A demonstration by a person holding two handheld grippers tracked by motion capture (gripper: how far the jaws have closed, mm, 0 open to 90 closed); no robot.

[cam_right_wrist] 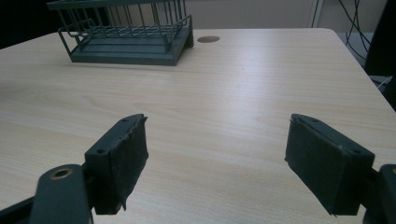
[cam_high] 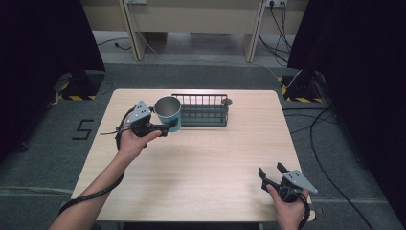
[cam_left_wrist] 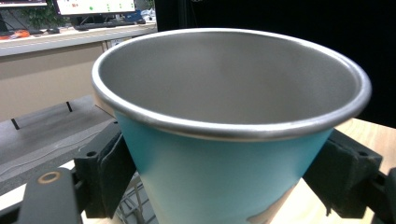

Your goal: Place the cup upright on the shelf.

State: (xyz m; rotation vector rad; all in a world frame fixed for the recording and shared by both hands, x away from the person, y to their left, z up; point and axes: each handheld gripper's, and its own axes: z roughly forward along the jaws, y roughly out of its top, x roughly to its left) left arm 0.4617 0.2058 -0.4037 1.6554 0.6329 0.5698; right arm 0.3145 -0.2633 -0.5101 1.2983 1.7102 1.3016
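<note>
Big pale wood worktop [cam_high: 201, 158] in the middle of the high view, on grey floor [cam_high: 43, 143]. Black number 5 taped on that floor at 9 o'clock from the worktop, the one bit of writing to read. No name or label to read on anything else.

Next biggest: dark green wire rack [cam_high: 203, 110] at 12 o'clock on the worktop, near the far edge. Small round hole [cam_high: 227, 101] in the wood just at its right end. Same rack [cam_right_wrist: 126, 35] and hole [cam_right_wrist: 208, 39] far off at 11 and 12 o'clock in the right gripper view.

Then the cup [cam_high: 168, 113], blue outside, shiny grey metal inside, nothing in it. Held up just left of the rack, at 11 o'clock on the worktop, touching or almost touching the rack's left end, hard to tell which. Very close in the left gripper view [cam_left_wrist: 229, 140], open top tipped toward the camera, rim bright.

Left tool [cam_high: 167, 126] squeezed tight on the cup, one black pad [cam_left_wrist: 109, 172] on each side of the blue wall.

Right tool [cam_high: 271, 173] at 5 o'clock on the worktop, near the front corner, jaws spread wide, holding nothing, bare wood between the pads [cam_right_wrist: 126, 163].

Nothing lying between the cup and the rack.
</note>
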